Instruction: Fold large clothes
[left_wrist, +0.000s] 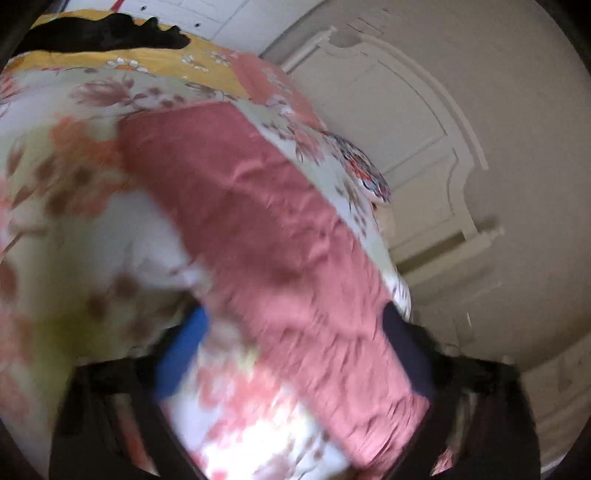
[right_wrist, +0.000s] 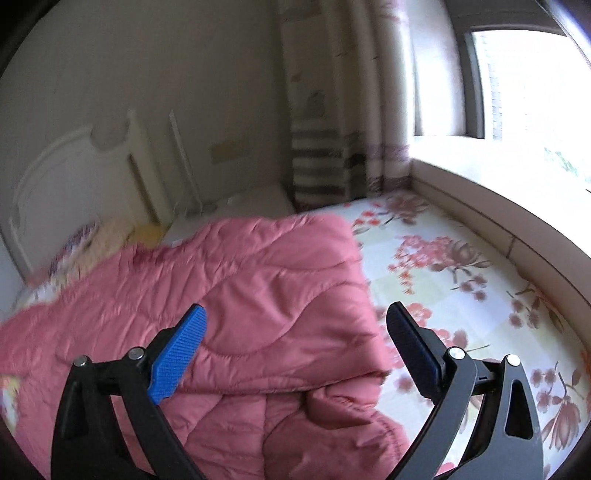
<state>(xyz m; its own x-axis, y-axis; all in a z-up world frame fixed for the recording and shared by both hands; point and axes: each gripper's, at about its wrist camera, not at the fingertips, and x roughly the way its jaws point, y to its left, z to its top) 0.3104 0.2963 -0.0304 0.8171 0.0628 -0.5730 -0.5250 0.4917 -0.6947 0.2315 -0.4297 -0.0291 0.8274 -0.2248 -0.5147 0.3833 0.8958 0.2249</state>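
Left wrist view: everything is being smeared by blur; the pink quilted garment (left_wrist: 280, 236) is being seen across the floral bed sheet (left_wrist: 74, 155), passing between the left gripper (left_wrist: 295, 343) fingers, grip impossible to tell. Right wrist view: the right gripper (right_wrist: 295, 332) is being held open above the garment (right_wrist: 240, 295), its near edge cut off.

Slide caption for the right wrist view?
Open right gripper hovers over pink quilted jacket on floral bedsheet.

Heavy motion blur in the left view, overexposed daylight from the window (right_wrist: 528, 96), fisheye bending at edges
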